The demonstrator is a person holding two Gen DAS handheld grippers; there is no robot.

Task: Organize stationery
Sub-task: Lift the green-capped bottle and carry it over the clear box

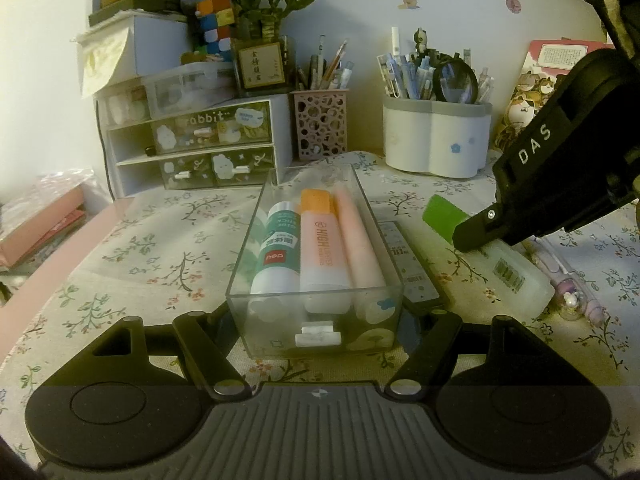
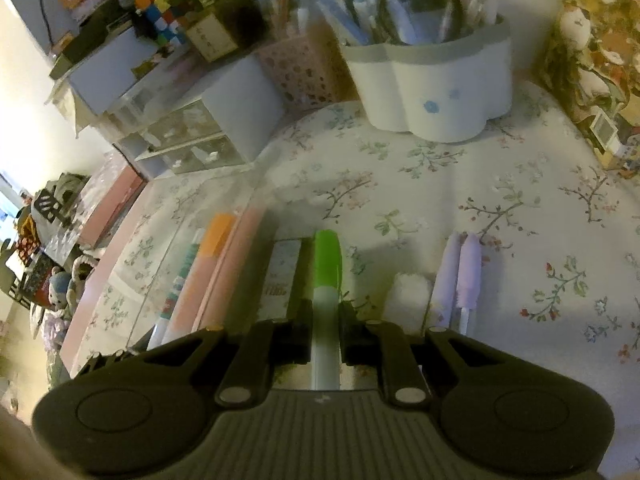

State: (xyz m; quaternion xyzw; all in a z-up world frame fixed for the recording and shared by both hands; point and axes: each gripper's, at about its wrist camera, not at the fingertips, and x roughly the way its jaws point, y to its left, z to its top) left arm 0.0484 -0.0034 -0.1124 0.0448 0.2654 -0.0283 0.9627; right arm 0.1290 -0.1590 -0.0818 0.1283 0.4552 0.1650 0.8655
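a floral-clothed tabletop (image 2: 500,208) against a pale wall crowded with pen cups. the right tool (image 2: 325,330) pinches a green-capped marker (image 2: 327,280), long axis pointing away, cap forward. the left tool (image 1: 320,320) clamps the clear box (image 1: 316,312) just left of it.

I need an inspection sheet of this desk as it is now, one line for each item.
Surface: floral tablecloth, mostly covered.
Job's things: clear tray holds glue stick, orange highlighter and pink tube; green highlighter held above the cloth.
Clutter: white pen holder, pink mesh cup, drawer unit.
Grippers: left hand-held gripper shut on the tray's near end; right hand-held gripper shut on the green highlighter.
Cables: dark cord beside drawers.
Surroundings: stickered wall.
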